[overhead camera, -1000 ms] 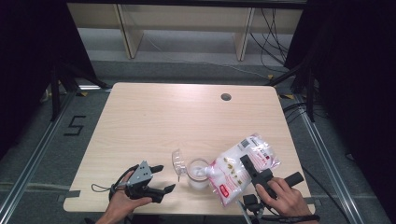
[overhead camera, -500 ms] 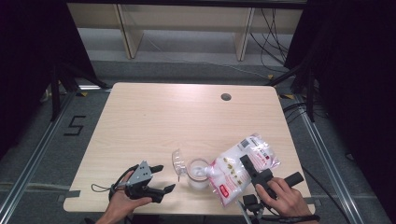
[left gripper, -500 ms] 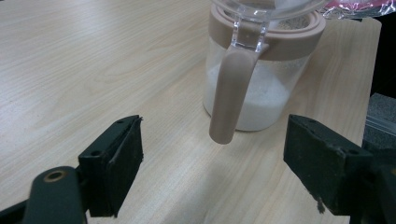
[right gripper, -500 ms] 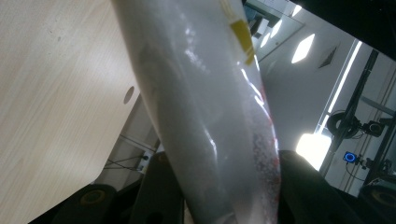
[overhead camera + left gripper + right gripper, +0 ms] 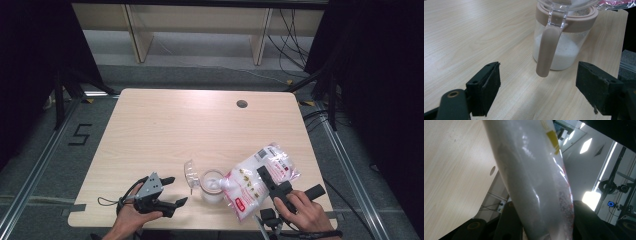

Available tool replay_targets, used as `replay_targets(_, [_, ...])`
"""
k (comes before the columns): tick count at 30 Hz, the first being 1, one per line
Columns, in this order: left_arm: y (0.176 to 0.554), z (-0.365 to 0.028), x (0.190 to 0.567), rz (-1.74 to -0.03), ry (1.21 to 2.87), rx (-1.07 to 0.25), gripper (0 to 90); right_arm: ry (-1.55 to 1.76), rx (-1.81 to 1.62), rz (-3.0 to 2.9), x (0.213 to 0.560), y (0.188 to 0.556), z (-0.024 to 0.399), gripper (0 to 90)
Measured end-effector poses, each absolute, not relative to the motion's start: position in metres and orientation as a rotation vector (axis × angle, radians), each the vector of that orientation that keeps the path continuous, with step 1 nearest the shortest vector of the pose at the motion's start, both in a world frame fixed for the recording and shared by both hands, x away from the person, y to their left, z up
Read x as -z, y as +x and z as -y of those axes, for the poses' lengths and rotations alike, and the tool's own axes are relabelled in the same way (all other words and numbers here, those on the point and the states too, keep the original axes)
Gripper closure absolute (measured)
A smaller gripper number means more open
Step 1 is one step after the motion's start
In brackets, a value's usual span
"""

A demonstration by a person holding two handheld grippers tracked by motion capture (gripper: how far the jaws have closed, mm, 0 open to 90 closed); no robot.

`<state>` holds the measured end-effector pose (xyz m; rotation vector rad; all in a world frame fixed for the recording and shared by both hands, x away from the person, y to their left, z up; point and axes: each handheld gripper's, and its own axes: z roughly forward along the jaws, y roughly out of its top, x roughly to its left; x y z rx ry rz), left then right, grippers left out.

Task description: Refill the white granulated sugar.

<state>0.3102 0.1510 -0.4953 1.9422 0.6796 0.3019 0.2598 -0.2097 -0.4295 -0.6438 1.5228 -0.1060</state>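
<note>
Pouring step: right gripper (image 5: pixel 270 181) clamped bag (image 5: pixel 255 184), tilted over jar (image 5: pixel 212 186) near table's front edge. Left gripper (image 5: pixel 172 190) released, idle. Next: steady tilt, avoid spill.

bag (image 5: pixel 252 186): glossy plastic | jar (image 5: pixel 560 47): clear plastic | table (image 5: pixel 175 130): matt wood

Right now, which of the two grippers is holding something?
The right gripper: its jaws are shut on the plastic bag, tilted over the jar. The left gripper stands open beside the jar, gripping nothing.
</note>
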Motion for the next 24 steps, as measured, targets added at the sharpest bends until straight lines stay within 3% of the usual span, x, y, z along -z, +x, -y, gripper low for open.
replay_targets(24, [0.3104,-0.1511,0.4953,-0.674,1.946,-0.303,19.4,-0.643,0.106,-1.524,0.4296,0.2596,0.2100,73.2])
